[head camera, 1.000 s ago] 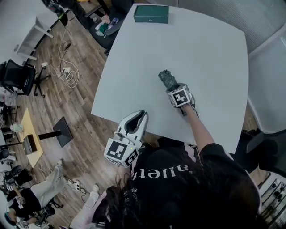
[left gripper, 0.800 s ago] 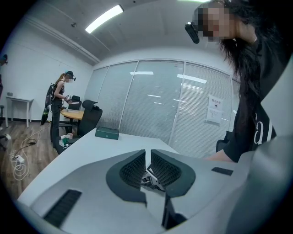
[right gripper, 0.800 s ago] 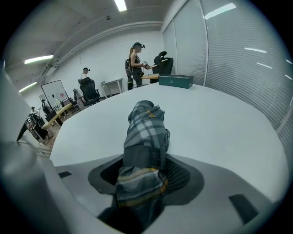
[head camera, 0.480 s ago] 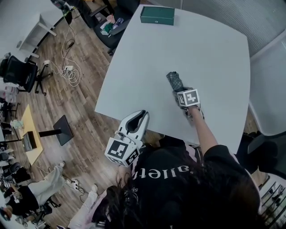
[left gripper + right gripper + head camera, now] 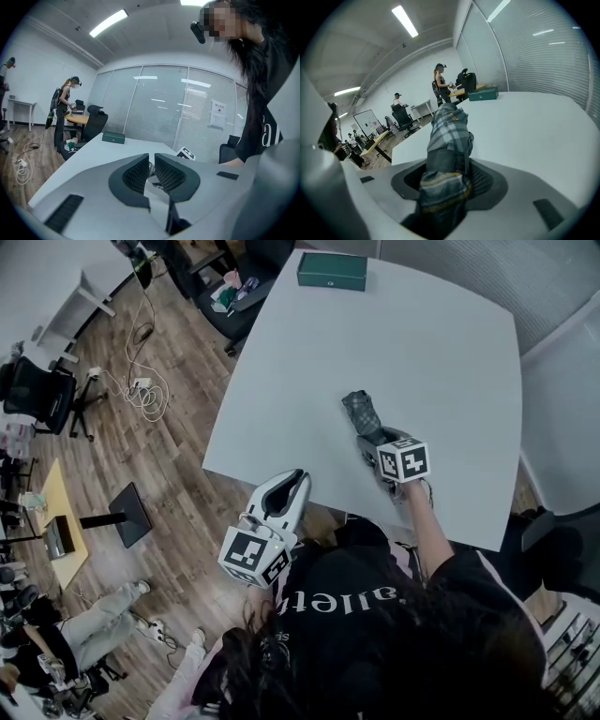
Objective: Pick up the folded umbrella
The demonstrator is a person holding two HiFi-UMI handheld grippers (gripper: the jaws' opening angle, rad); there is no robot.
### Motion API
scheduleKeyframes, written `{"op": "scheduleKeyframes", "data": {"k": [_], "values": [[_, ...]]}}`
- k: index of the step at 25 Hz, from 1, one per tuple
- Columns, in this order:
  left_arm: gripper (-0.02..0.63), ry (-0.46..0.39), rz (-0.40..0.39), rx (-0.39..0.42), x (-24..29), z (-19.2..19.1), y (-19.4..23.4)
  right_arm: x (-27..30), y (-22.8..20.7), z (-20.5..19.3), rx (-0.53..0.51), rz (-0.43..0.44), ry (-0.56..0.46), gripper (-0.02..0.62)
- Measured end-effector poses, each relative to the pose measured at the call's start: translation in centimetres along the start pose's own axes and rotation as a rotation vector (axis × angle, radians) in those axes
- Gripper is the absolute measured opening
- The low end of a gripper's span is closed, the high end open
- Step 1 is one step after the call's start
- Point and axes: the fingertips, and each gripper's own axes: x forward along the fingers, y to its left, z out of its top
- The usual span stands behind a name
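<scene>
Folded umbrella [image 5: 359, 412] raised, white table [image 5: 441, 343] (green box [image 5: 332, 270]), wooden floor [image 5: 178, 479]

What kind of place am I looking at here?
Most likely an open office or lab workspace: a large white table, a wheeled office chair on a wood floor, and glass partition walls with blinds.

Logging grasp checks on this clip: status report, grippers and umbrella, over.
Right gripper jaws just closed, shut on folded umbrella. Left gripper shut, empty, beside table edge. Nothing in the way; green box far across table.
</scene>
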Motion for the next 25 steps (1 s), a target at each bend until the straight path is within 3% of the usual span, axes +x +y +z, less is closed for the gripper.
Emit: {"op": "scheduleKeyframes", "data": {"k": [11,25], "values": [[0.054,-0.019,-0.047,0.003,-4.3,-0.5,0.3,-5.9,9.6,1.7,-0.043,0.041,-0.135,0.229],[0.054,-0.029,-0.112,0.026,-14.0,-3.4,-0.7,-9.9,19.9,-4.7,0.007,0.024,-0.19,0.229]]}}
